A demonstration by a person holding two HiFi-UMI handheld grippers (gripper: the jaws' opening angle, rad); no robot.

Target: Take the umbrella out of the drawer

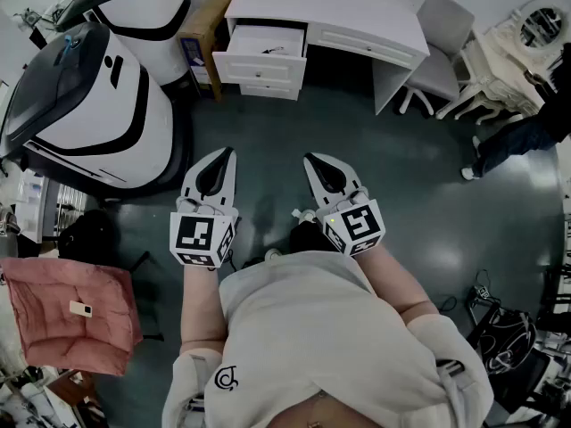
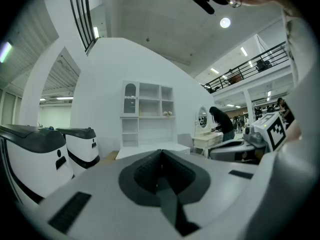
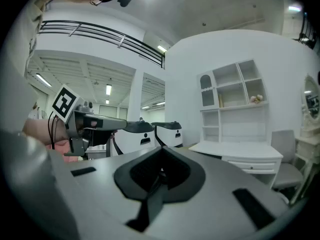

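Observation:
A white desk (image 1: 332, 9) stands across the floor ahead of me, with its top left drawer (image 1: 260, 54) pulled open. A small dark mark lies inside the drawer, too small to identify; I see no clear umbrella. My left gripper (image 1: 230, 153) and right gripper (image 1: 309, 159) are held side by side at waist height, level, pointing toward the desk and well short of it. In the left gripper view the left gripper (image 2: 161, 152) has its jaws together with nothing between them. The right gripper (image 3: 161, 151) looks the same, shut and empty.
Two large white machines with black tops (image 1: 89, 105) stand at the left, a cardboard box (image 1: 207, 32) beside the desk. A grey chair (image 1: 439, 36) and a white vanity (image 1: 522, 38) are at the right, where a person (image 1: 522, 136) stands. A pink cushion (image 1: 67, 315) lies near left.

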